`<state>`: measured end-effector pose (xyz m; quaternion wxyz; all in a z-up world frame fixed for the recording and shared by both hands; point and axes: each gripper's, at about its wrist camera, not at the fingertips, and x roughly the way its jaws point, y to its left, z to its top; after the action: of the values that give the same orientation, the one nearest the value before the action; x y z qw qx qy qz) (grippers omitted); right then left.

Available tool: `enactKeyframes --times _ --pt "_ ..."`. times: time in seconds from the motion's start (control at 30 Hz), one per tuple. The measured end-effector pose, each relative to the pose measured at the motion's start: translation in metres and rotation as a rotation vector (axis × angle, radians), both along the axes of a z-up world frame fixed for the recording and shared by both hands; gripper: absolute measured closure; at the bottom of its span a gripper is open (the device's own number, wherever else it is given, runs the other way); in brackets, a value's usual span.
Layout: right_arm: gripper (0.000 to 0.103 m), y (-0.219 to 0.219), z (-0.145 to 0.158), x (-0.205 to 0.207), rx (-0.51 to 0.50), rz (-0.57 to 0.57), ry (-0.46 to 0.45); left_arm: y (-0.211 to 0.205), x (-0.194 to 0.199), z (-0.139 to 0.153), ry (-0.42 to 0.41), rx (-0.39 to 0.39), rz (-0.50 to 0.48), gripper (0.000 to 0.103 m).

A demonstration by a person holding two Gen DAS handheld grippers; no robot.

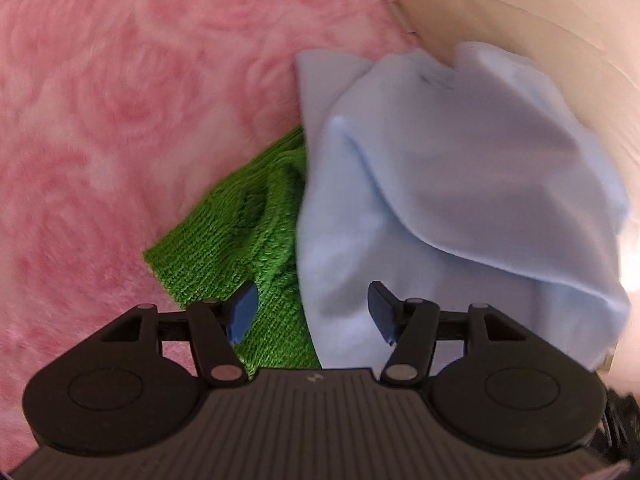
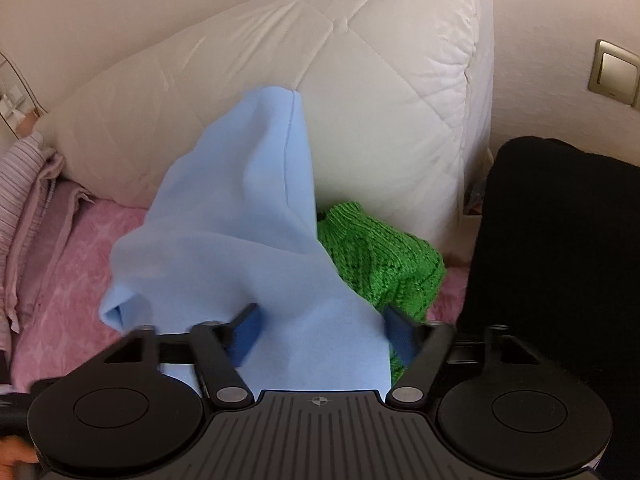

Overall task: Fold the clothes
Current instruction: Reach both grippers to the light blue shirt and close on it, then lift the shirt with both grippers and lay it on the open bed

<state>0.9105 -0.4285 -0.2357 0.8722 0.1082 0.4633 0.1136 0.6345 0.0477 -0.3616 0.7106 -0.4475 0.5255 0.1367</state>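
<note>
A light blue garment (image 1: 440,184) lies bunched on the pink blanket (image 1: 120,100), over a green knit sweater (image 1: 248,232). My left gripper (image 1: 312,312) is open just above both, its blue pads (image 1: 244,312) apart with the garment's edge between them. In the right wrist view the blue garment (image 2: 248,240) rises in a peak and drapes between the wide-apart jaws of my right gripper (image 2: 320,334). The jaws stand open around the cloth. The green sweater (image 2: 380,264) lies behind it to the right.
A white quilted pillow (image 2: 360,92) leans against the wall. Folded pink striped bedding (image 2: 28,200) lies at the left. A black shape (image 2: 560,260) fills the right side. A light switch (image 2: 612,72) is on the wall. A pale wall (image 1: 540,20) borders the bed.
</note>
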Motion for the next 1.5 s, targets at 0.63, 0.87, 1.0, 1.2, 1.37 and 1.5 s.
enactKeyframes --times 0.63,0.87,1.0,1.2,1.37,1.5 --pt "0.094 0.039 0.089 -0.036 0.09 0.137 -0.24 0.037 -0.031 0.065 -0.301 -0.059 0.14 0.103" --pt "0.094 0.096 0.162 -0.077 0.206 0.303 -0.413 0.088 -0.108 0.169 -0.484 0.08 0.246 0.103" --pt "0.094 0.147 0.208 -0.121 0.309 0.47 -0.496 0.099 -0.181 0.235 -0.592 0.196 0.352 0.103" --pt "0.094 0.214 0.261 -0.219 0.485 0.717 -0.567 0.08 -0.306 0.323 -0.716 0.386 0.534 0.103" --pt "0.093 0.255 0.273 -0.293 0.562 0.851 -0.46 0.056 -0.411 0.37 -0.717 0.527 0.697 0.103" --pt "0.075 0.293 0.249 -0.36 0.477 1.074 -0.272 0.027 -0.463 0.358 -0.528 0.565 0.785 0.101"
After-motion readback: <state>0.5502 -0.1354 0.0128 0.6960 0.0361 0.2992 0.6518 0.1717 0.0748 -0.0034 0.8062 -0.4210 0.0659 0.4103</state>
